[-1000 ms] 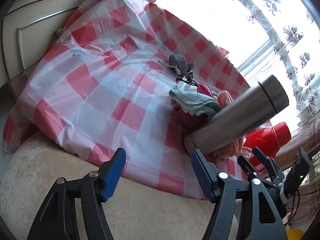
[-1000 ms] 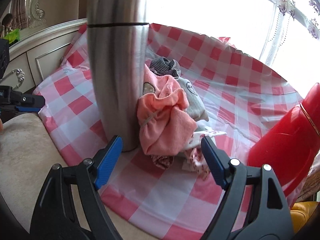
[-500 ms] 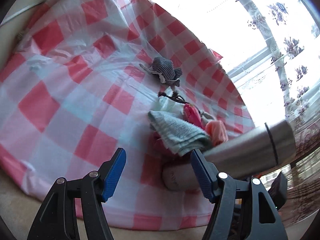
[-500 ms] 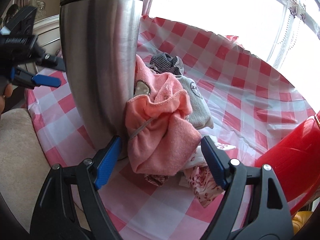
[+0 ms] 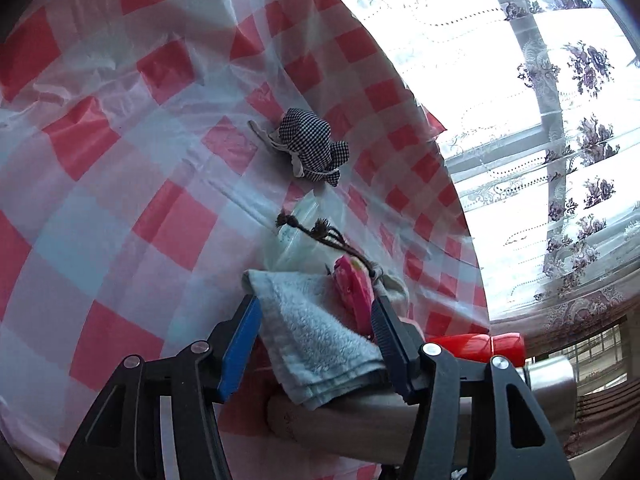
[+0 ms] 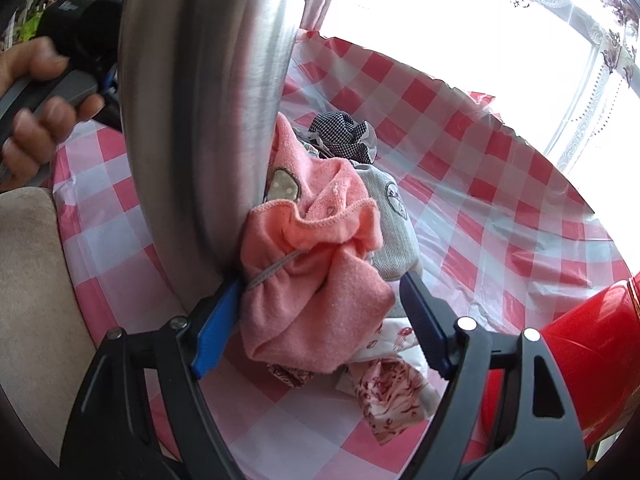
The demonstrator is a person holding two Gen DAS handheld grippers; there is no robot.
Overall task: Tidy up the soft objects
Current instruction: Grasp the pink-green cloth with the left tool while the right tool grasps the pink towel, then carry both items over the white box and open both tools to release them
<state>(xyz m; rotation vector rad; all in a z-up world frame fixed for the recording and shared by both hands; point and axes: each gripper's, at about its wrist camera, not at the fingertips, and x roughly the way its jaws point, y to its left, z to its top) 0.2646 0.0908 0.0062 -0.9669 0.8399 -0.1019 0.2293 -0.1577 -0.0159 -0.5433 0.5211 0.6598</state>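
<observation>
Soft pile (image 6: 320, 264) on checked cloth (image 5: 120, 208), against steel flask (image 6: 208, 120) | left gripper (image 5: 316, 340) closing around pale blue towel (image 5: 316, 336), pads not yet pressing | right gripper (image 6: 324, 316) closing astride pink cloth (image 6: 316, 280), no grip yet | advice: pinch fabric only, avoid tipping flask | containers: flasks closed, contents unseen
</observation>
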